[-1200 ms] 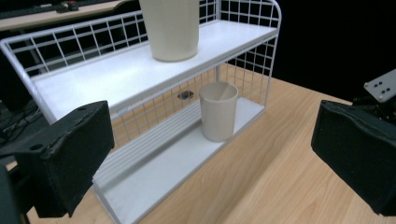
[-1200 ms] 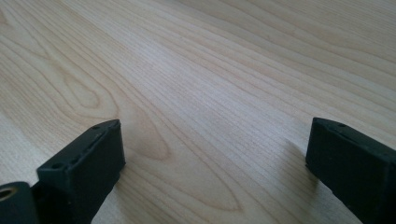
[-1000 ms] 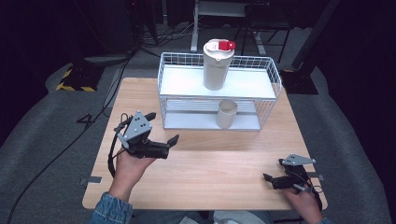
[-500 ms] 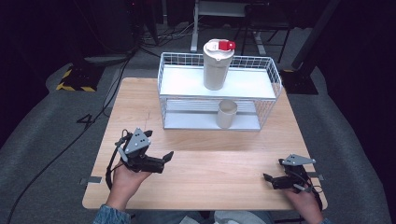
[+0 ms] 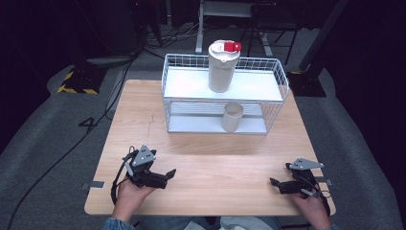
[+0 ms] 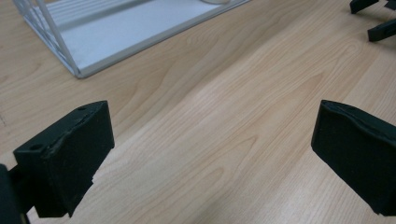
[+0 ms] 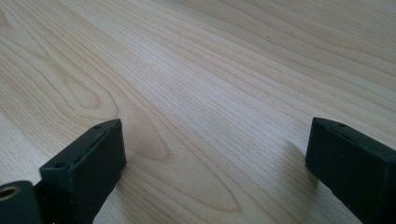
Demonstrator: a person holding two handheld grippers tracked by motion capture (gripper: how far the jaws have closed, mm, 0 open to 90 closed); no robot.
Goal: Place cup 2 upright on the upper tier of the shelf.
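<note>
Both claws sit low at the near tabletop (image 5: 210,158) edge, empty: left claw (image 5: 168,173) spread wide, right claw (image 5: 274,183) spread too. The tall jug (image 5: 223,67) stands on the rack (image 5: 277,79) top, the cup (image 5: 232,116) below. Risk, as I judge it: a hasty reach clips the wire and topples that top-heavy jug.

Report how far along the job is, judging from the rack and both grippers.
Done: the tall cream cup with red-tabbed lid stands on the white wire rack, a lidless cup on its lower shelf. In hand: nothing; left gripper and right gripper are open. What is left: unclear.
</note>
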